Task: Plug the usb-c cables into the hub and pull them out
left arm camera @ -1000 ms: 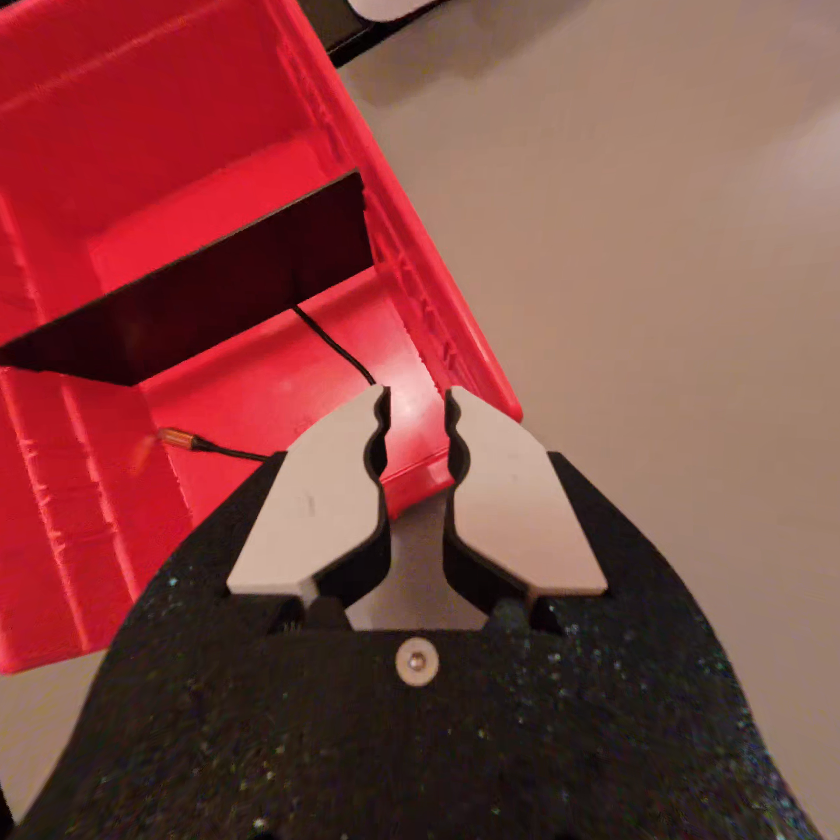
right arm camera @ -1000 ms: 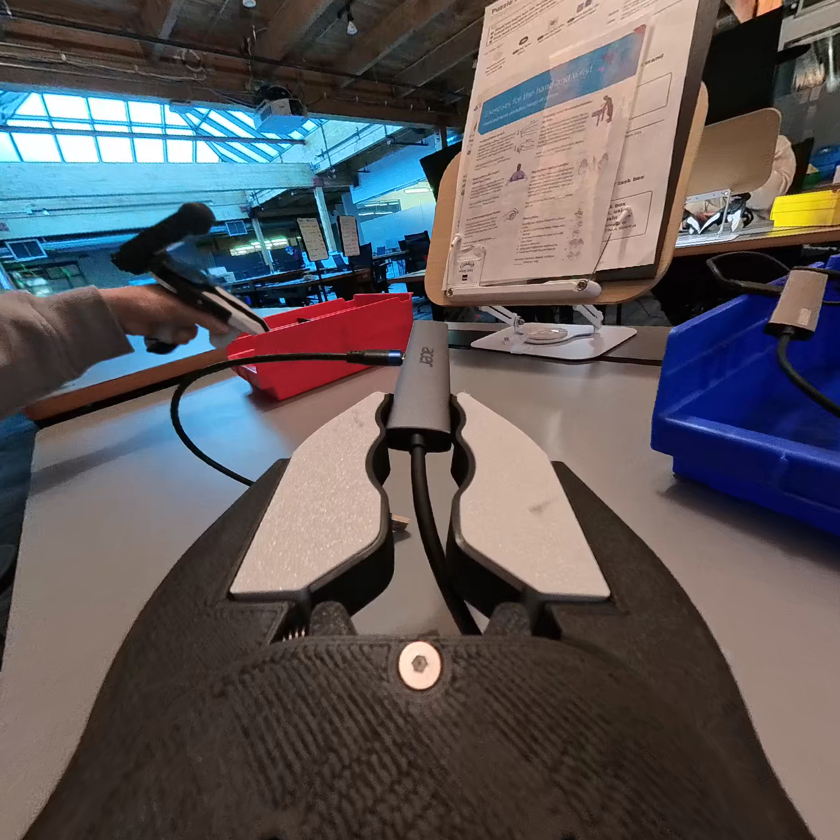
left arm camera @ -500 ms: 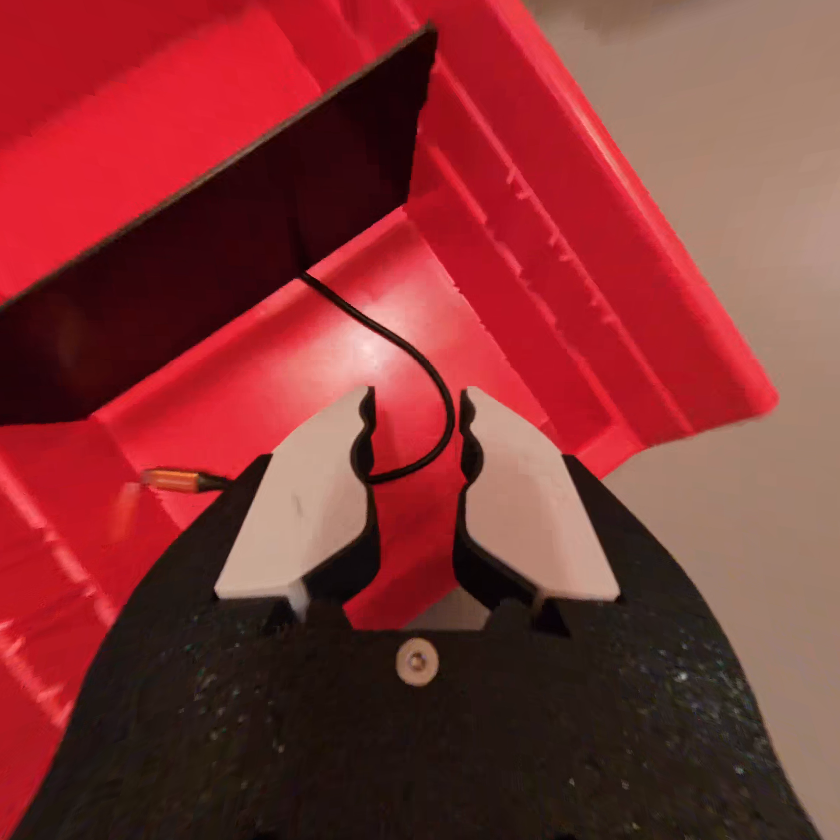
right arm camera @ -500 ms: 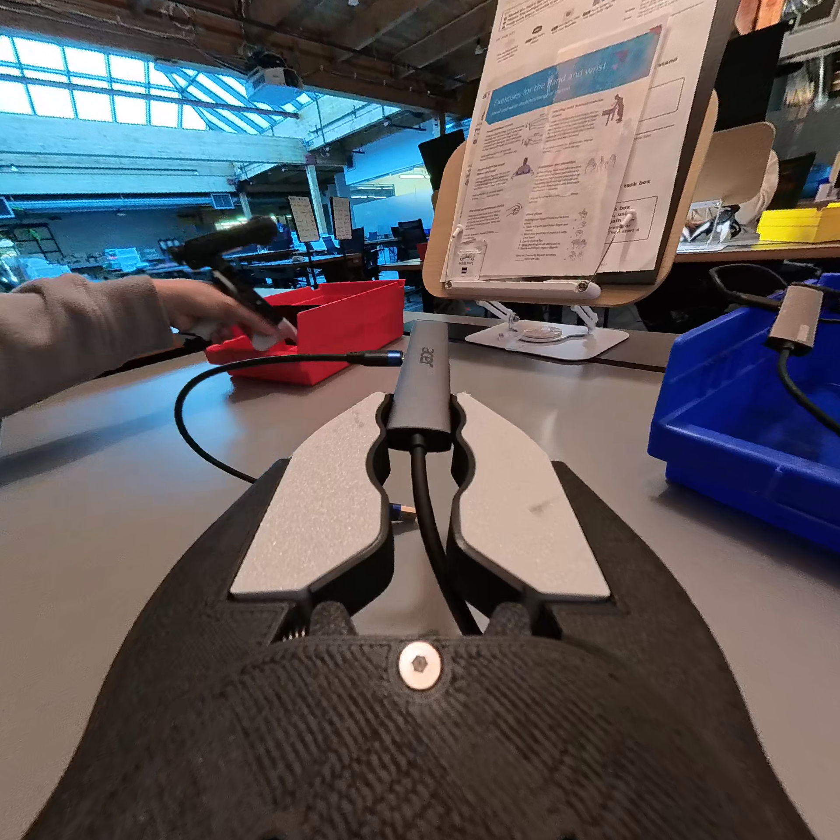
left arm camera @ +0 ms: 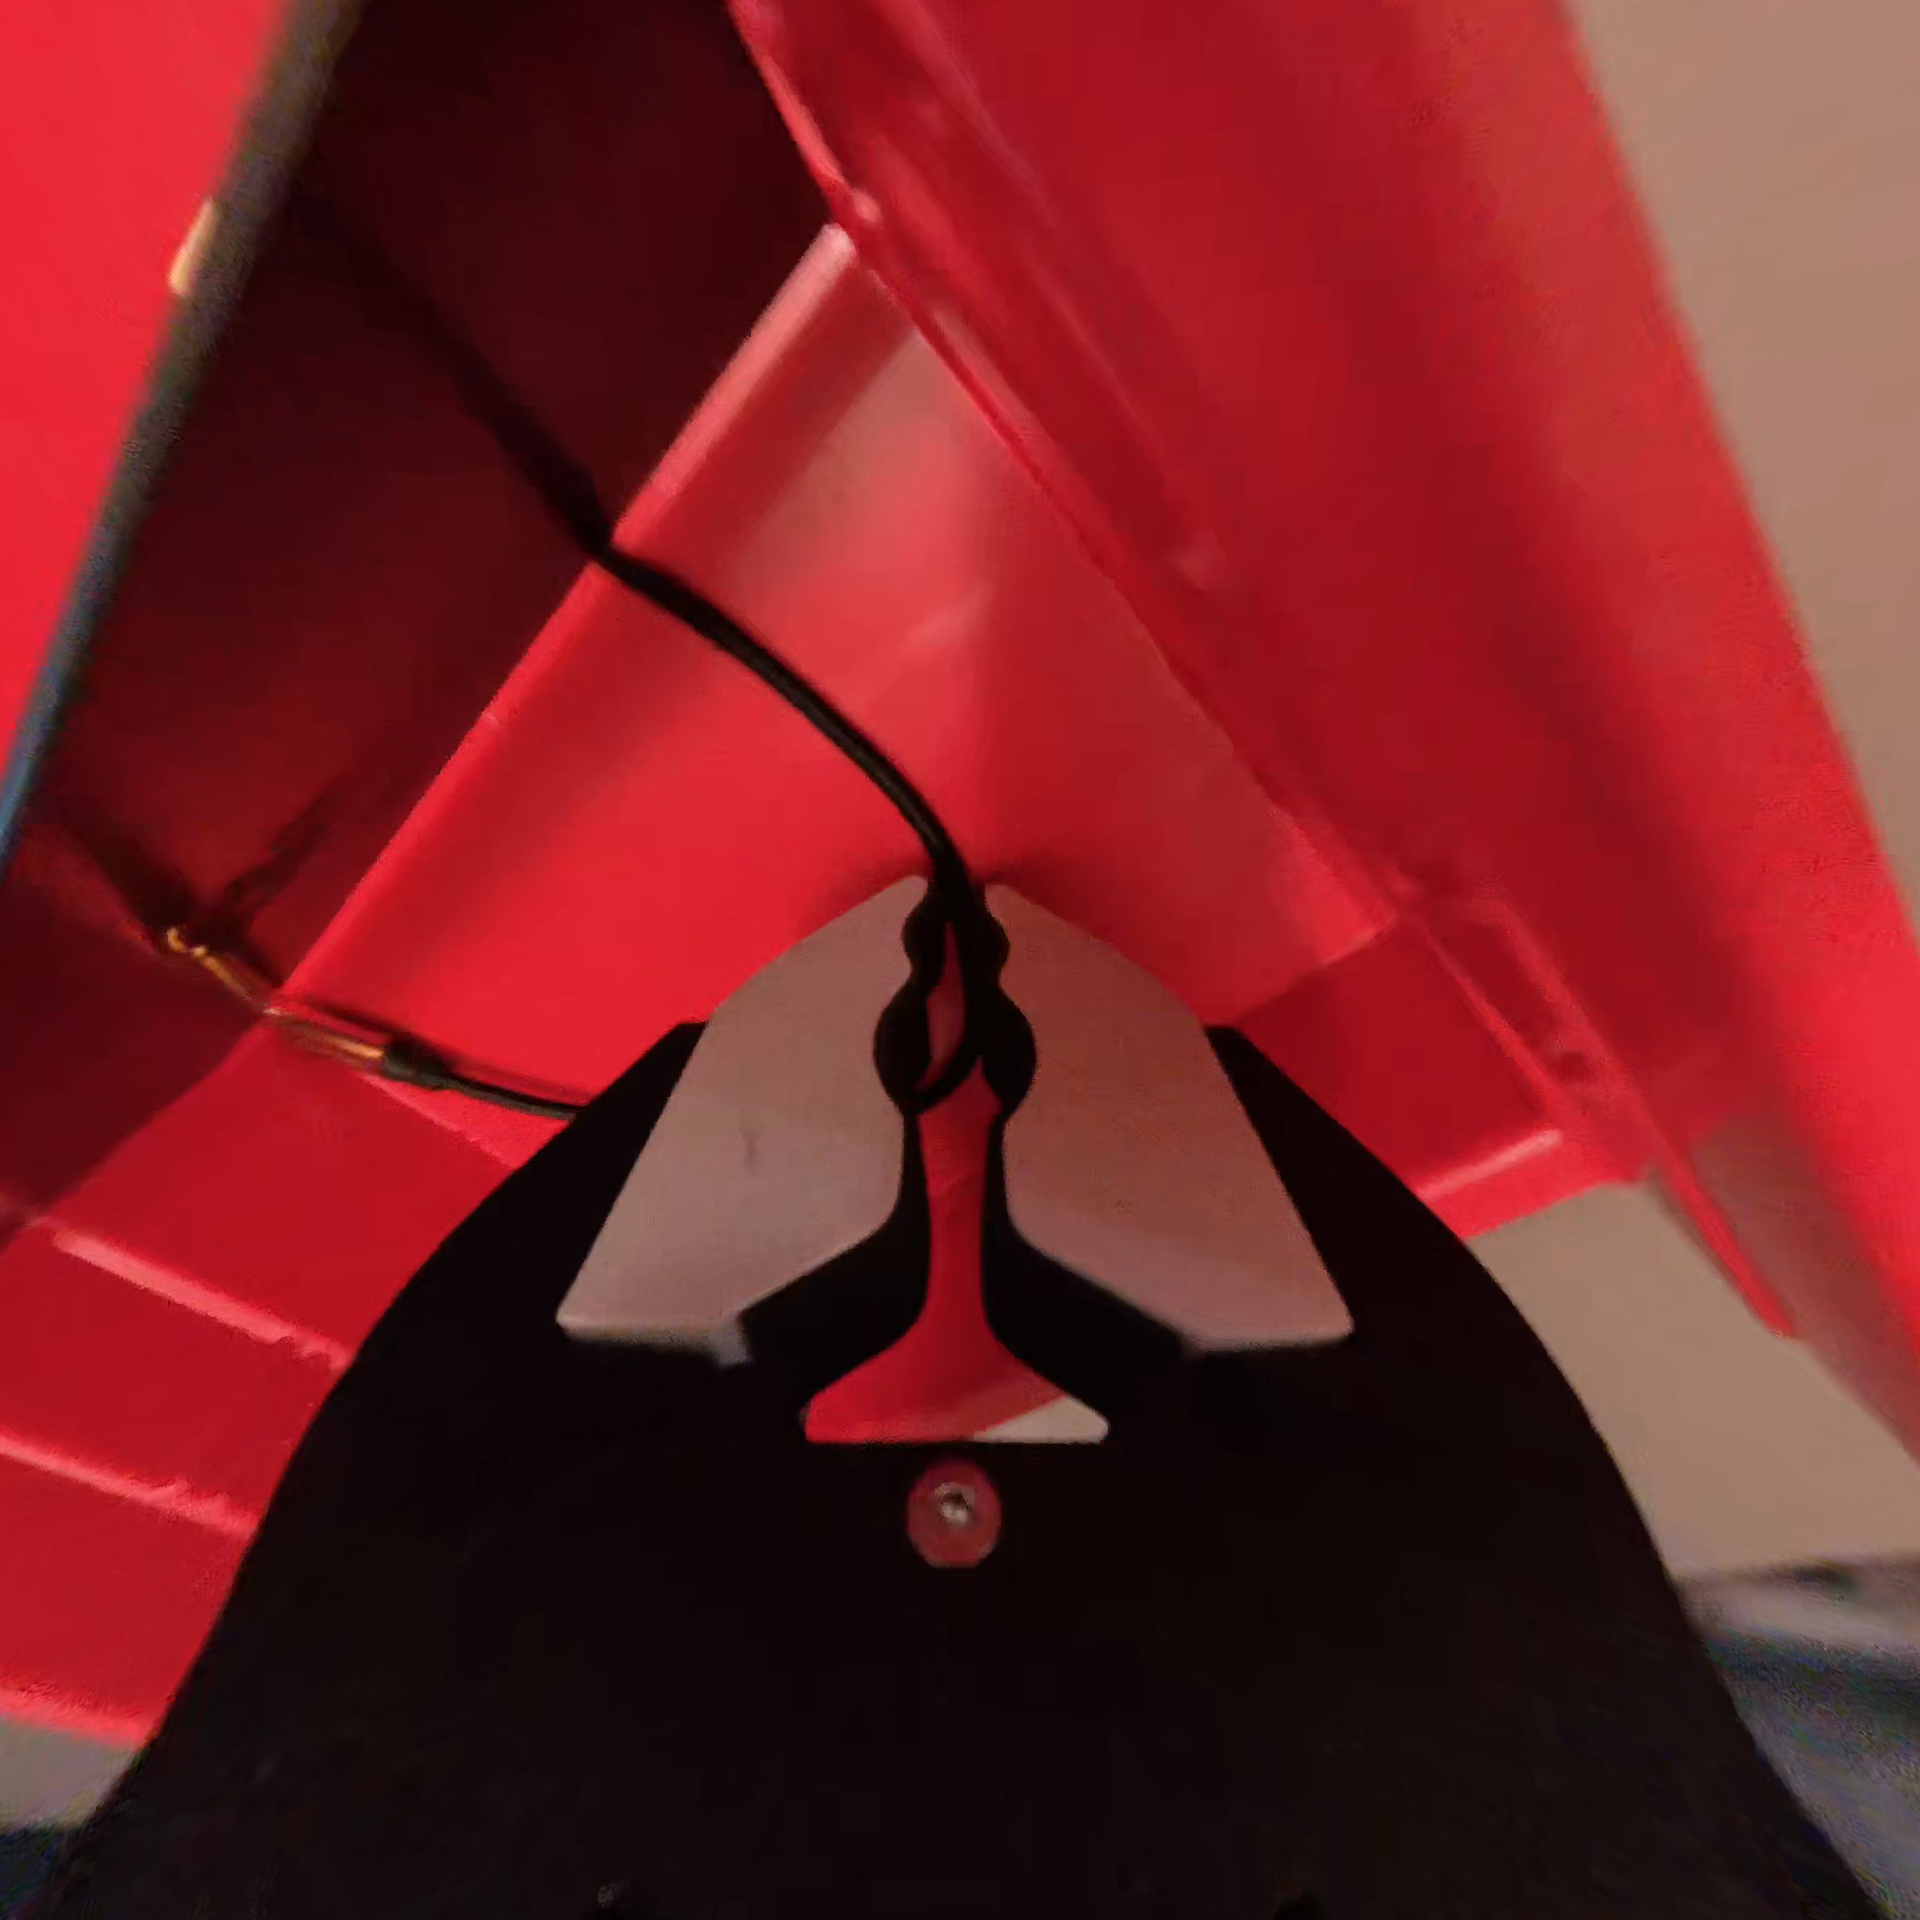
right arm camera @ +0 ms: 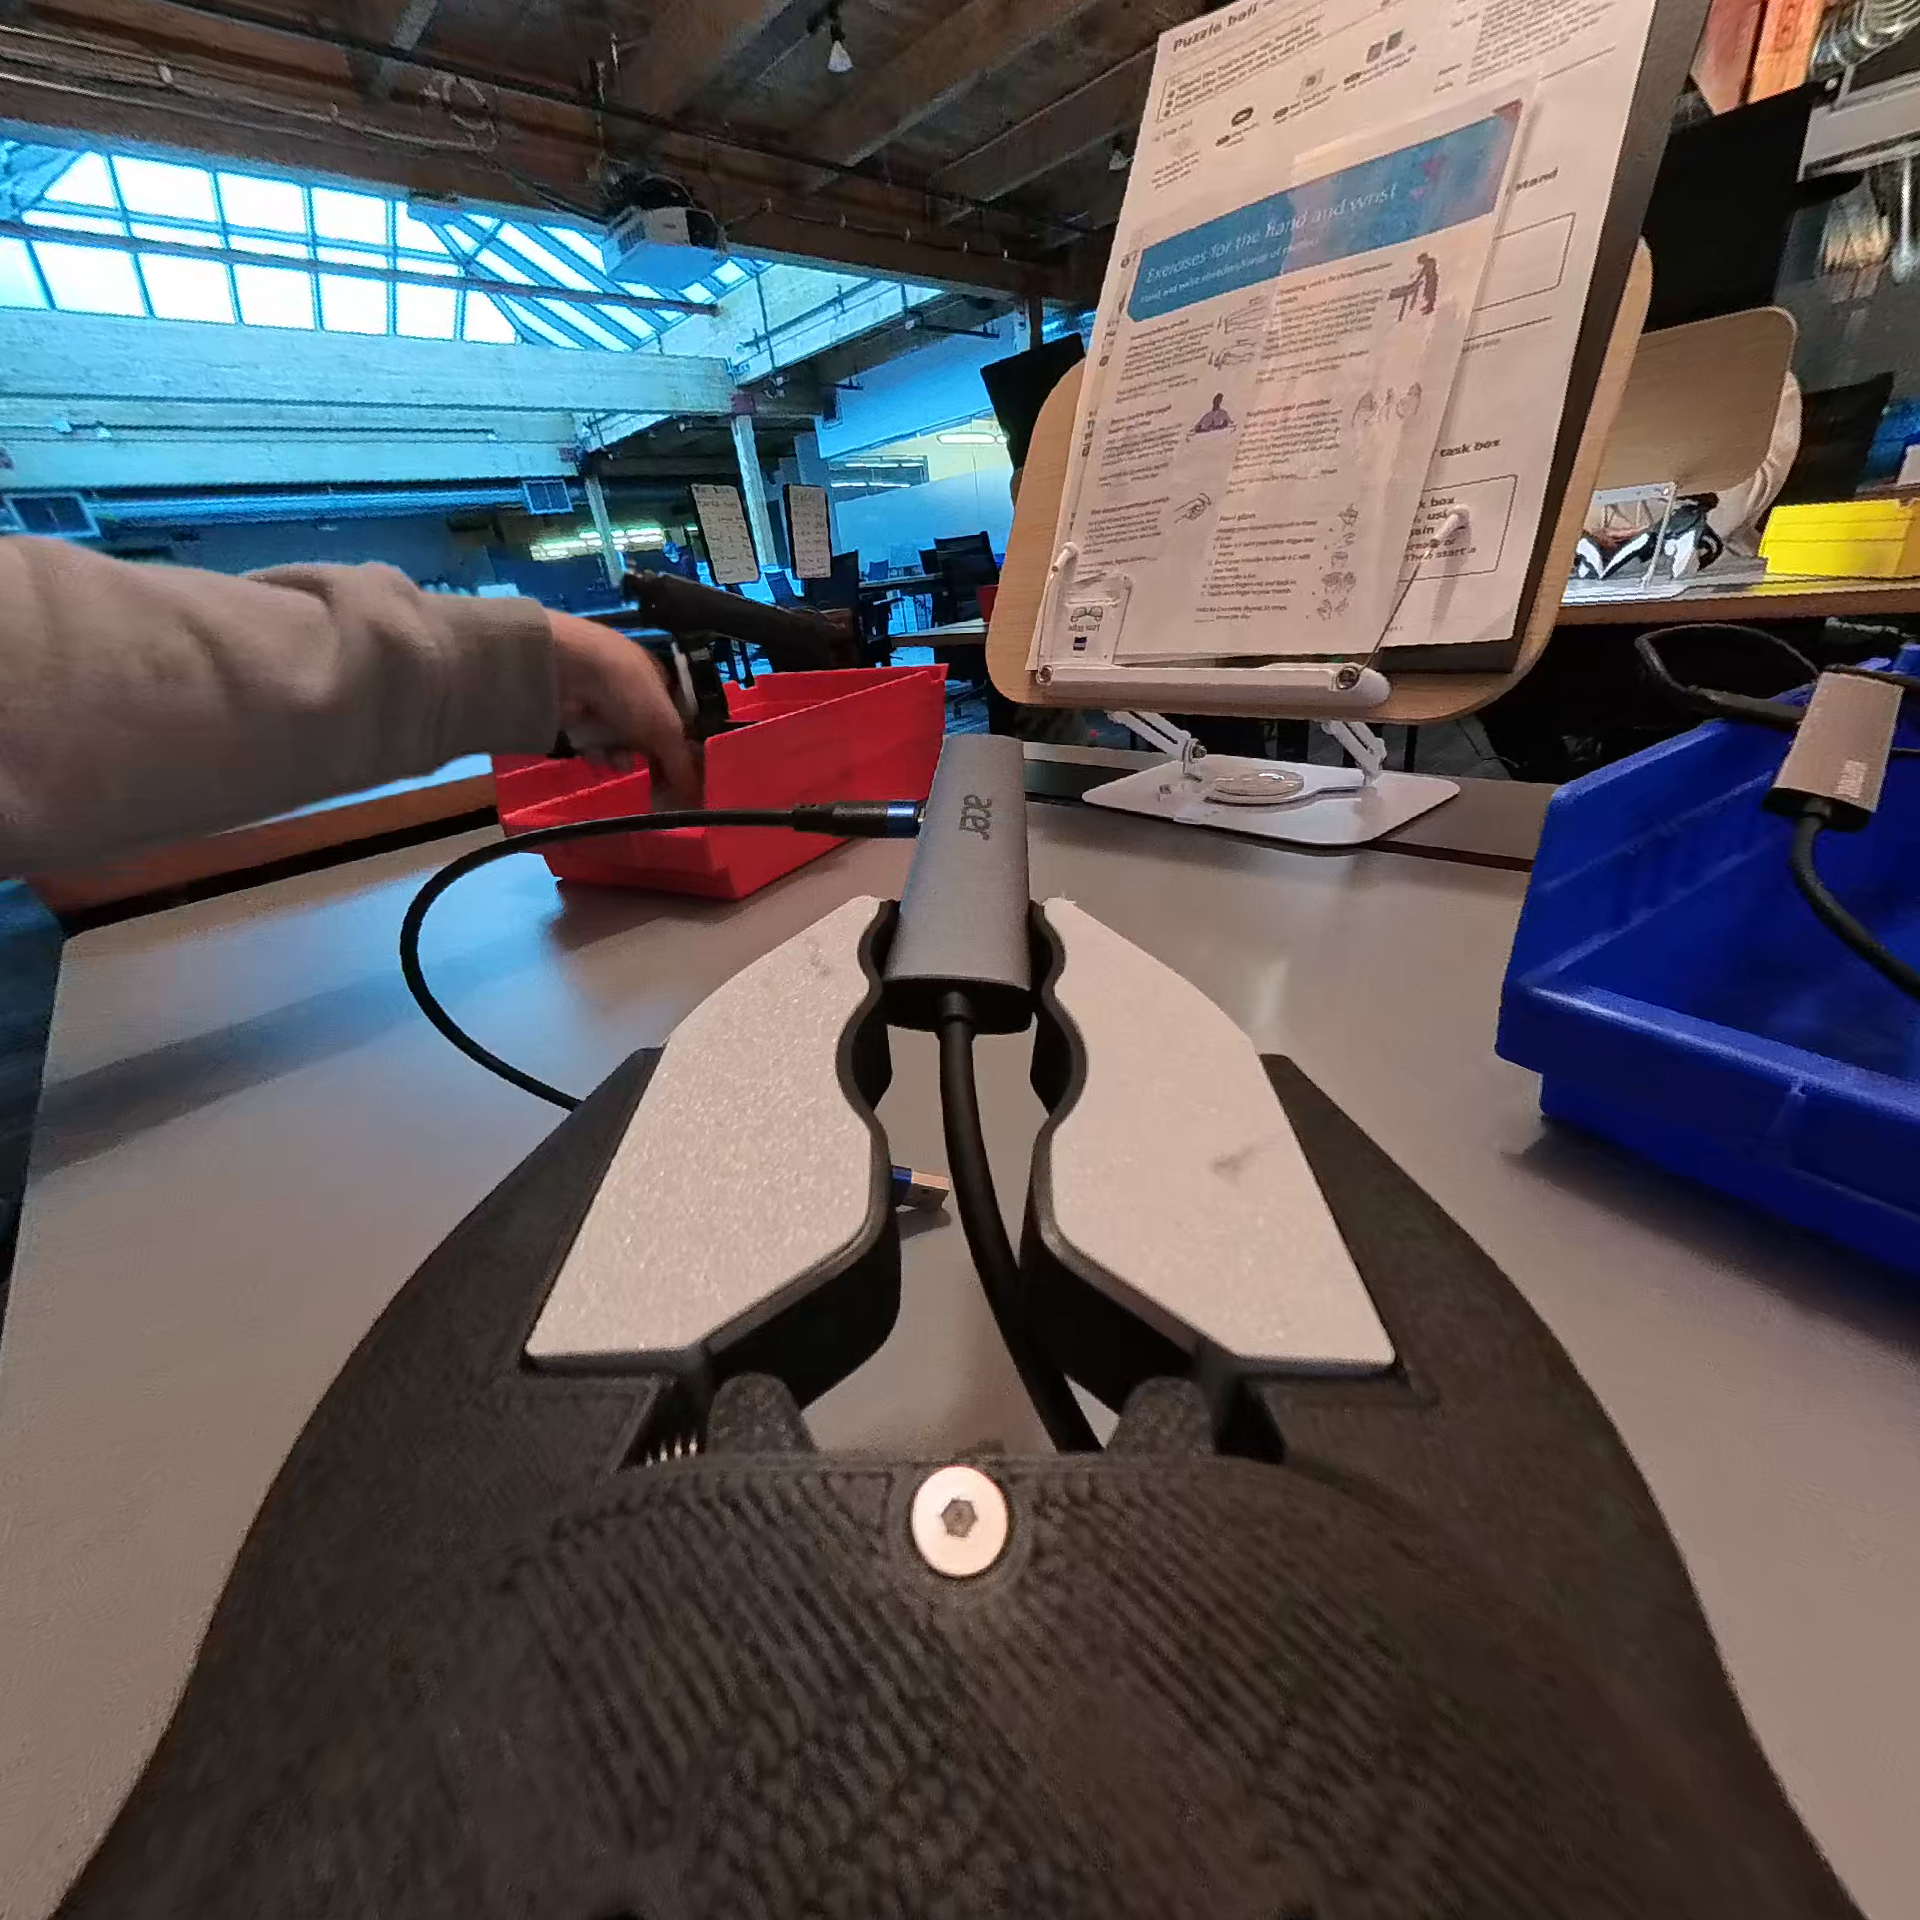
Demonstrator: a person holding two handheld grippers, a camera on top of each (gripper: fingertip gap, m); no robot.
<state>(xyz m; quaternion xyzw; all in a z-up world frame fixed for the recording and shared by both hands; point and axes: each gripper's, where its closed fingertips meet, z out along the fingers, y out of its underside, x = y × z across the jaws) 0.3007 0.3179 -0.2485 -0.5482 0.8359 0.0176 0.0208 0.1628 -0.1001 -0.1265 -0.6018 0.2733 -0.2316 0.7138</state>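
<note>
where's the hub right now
In the right wrist view the hub sits centre, clamped in the right claw above the table, left of the blue bin.

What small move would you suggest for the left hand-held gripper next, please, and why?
Probably lift the thin cable straight up out of the red bin. The left hand-held gripper looks closed on it inside the bin, with its plug lying free, while the right hand-held gripper holds the hub ready.

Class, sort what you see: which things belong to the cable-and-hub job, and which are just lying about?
Job:
- grey hub, clamped in the right tongs
- black cable already plugged into it
- thin black cable pinched in the left tongs
- red bin holding it

Lying about:
- blue bin with a second hub
- paper stand
</note>
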